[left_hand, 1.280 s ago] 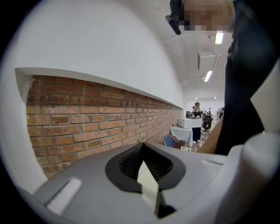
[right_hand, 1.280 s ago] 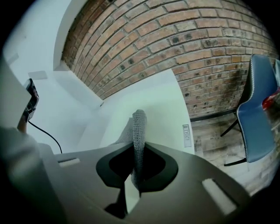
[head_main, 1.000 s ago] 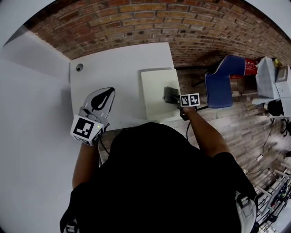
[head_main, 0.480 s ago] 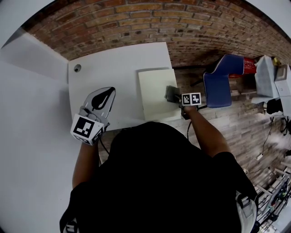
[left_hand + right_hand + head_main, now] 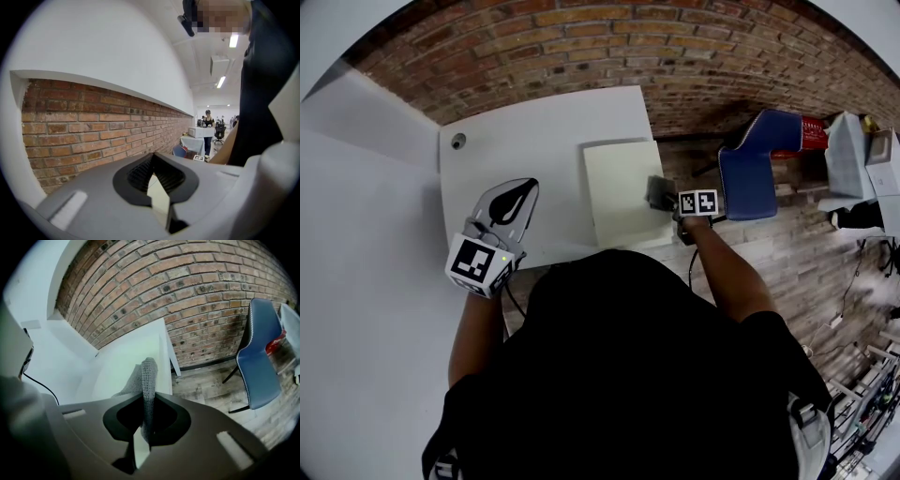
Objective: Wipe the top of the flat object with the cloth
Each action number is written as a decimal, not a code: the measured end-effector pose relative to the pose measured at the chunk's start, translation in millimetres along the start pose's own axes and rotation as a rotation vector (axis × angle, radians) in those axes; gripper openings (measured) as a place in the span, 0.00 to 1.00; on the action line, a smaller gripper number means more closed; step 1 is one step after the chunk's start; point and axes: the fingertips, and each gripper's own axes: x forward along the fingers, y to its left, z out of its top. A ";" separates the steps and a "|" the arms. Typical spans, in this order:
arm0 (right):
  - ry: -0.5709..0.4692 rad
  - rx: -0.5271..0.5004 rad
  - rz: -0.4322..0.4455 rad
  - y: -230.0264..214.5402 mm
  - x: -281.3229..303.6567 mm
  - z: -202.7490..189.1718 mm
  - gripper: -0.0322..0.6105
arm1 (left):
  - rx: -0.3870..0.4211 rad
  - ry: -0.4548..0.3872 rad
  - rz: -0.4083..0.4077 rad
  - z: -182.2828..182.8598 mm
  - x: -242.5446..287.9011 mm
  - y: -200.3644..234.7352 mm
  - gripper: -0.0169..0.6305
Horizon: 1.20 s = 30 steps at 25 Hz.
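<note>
A pale cream flat board (image 5: 619, 192) lies on the right part of the white table (image 5: 525, 141). A grey cloth (image 5: 659, 192) rests at the board's right edge, and my right gripper (image 5: 672, 199) is shut on it. In the right gripper view the cloth (image 5: 148, 380) stands pinched upright between the jaws of the right gripper (image 5: 143, 427) and drapes onto the pale surface. My left gripper (image 5: 514, 199) hovers over the table's near left part, away from the board, shut and holding nothing. The left gripper view shows the left gripper (image 5: 159, 201) aimed at a brick wall.
A blue chair (image 5: 750, 164) stands right of the table on the brick-pattern floor, also in the right gripper view (image 5: 262, 366). A small round grommet (image 5: 457, 141) sits in the table's far left corner. A white wall runs along the left; boxes crowd the far right.
My right gripper has slid the cloth slightly to the right, toward the board's right edge. The left gripper has stayed put.
</note>
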 end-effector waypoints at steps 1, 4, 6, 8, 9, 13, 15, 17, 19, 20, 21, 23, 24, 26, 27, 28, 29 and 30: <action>-0.001 -0.001 -0.003 -1.1 -0.2 0.1 0.06 | 0.000 -0.002 0.004 0.6 -1.1 1.8 0.03; 0.000 -0.015 -0.018 -4.0 -0.9 -0.3 0.06 | -0.001 -0.008 0.015 1.4 -4.4 6.4 0.03; 0.002 -0.021 -0.025 -5.6 -1.3 -0.9 0.06 | -0.001 -0.005 0.018 0.8 -5.5 7.9 0.03; 0.002 -0.024 -0.031 -6.4 -1.6 -1.5 0.06 | -0.001 -0.002 0.019 0.0 -6.2 8.8 0.03; 0.003 -0.027 -0.036 -6.9 -2.0 -2.0 0.06 | -0.002 -0.002 0.019 -0.2 -6.3 9.0 0.03; 0.011 -0.030 -0.061 -10.9 -3.8 -4.8 0.06 | 0.003 -0.013 0.008 3.5 -6.5 10.3 0.03; 0.009 -0.025 -0.070 -13.2 -6.1 -4.9 0.06 | 0.002 -0.017 0.005 4.6 -6.2 11.1 0.03; -0.002 -0.018 -0.079 -15.4 -8.6 -3.6 0.06 | -0.001 -0.015 0.000 3.7 -6.1 12.0 0.03; -0.014 -0.010 -0.087 -16.4 -10.6 -2.2 0.06 | -0.001 -0.014 -0.007 1.9 -6.8 13.3 0.03; -0.018 -0.006 -0.090 -16.8 -11.5 -2.1 0.06 | -0.004 -0.013 -0.010 0.8 -7.4 14.3 0.03; -0.020 -0.002 -0.094 -17.3 -12.5 -2.5 0.06 | -0.010 -0.013 -0.012 -0.3 -8.0 15.7 0.03; -0.023 0.008 -0.103 -18.6 -14.8 -4.0 0.06 | -0.017 -0.016 -0.017 -0.8 -9.5 18.8 0.03; -0.026 0.014 -0.107 -19.3 -16.2 -4.4 0.06 | -0.018 -0.018 -0.018 -0.2 -10.1 20.5 0.03; -0.035 0.024 -0.113 -19.8 -19.3 -4.0 0.06 | -0.024 -0.022 -0.020 -0.3 -11.3 23.8 0.03; -0.040 0.023 -0.118 -19.8 -21.1 -3.6 0.06 | -0.026 -0.022 -0.021 -0.8 -11.7 25.2 0.03; -0.042 0.013 -0.127 -19.6 -22.9 -2.9 0.06 | -0.026 -0.023 -0.024 -0.9 -11.8 26.2 0.03; -0.043 -0.002 -0.138 -19.0 -24.6 -2.0 0.06 | -0.025 -0.023 -0.028 -0.6 -11.8 26.9 0.03; -0.042 -0.018 -0.148 -17.9 -26.1 -1.0 0.06 | -0.023 -0.023 -0.032 0.1 -11.5 27.8 0.03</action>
